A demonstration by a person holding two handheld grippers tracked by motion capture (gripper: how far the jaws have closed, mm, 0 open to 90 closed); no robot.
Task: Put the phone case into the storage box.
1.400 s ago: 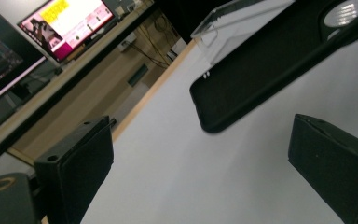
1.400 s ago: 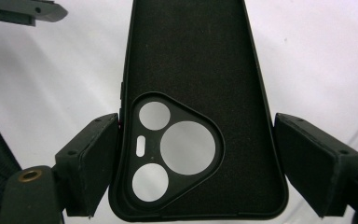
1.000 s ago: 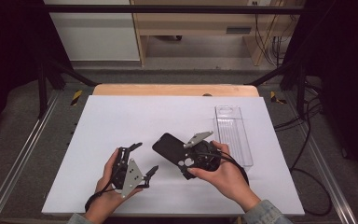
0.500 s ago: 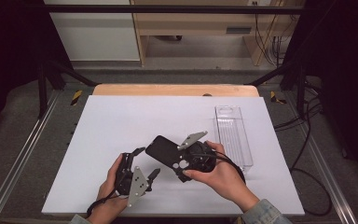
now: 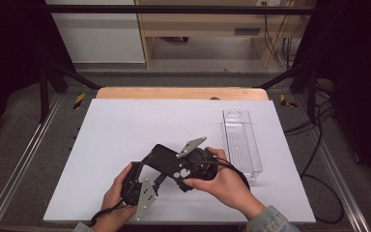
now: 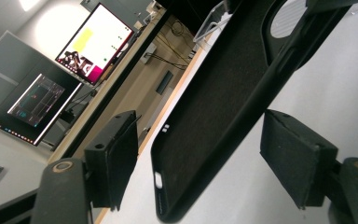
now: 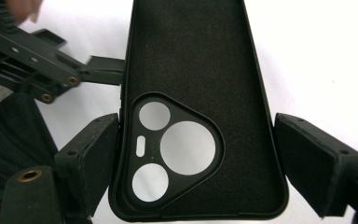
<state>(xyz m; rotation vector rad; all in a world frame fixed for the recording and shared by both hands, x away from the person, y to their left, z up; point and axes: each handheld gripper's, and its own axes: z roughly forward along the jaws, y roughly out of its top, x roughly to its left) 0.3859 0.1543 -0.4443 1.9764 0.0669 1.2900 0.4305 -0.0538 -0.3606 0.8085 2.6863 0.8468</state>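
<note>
Writing: none readable on the phone case (image 7: 196, 70) — its camera cutout showed three round holes and a slot.
Right gripper (image 5: 181, 166): jaws around the case's camera end, left pad touching its edge, right pad just clear; I couldn't tell if it truly clamped.
Left gripper (image 5: 142, 181): jaws had just been closing, case's other end between them, pads not yet on it.
Case: raised above the table (image 5: 125, 125), near its front edge.
Nearby: clear tray (image 5: 241, 142) along the right edge — nothing in the way.
</note>
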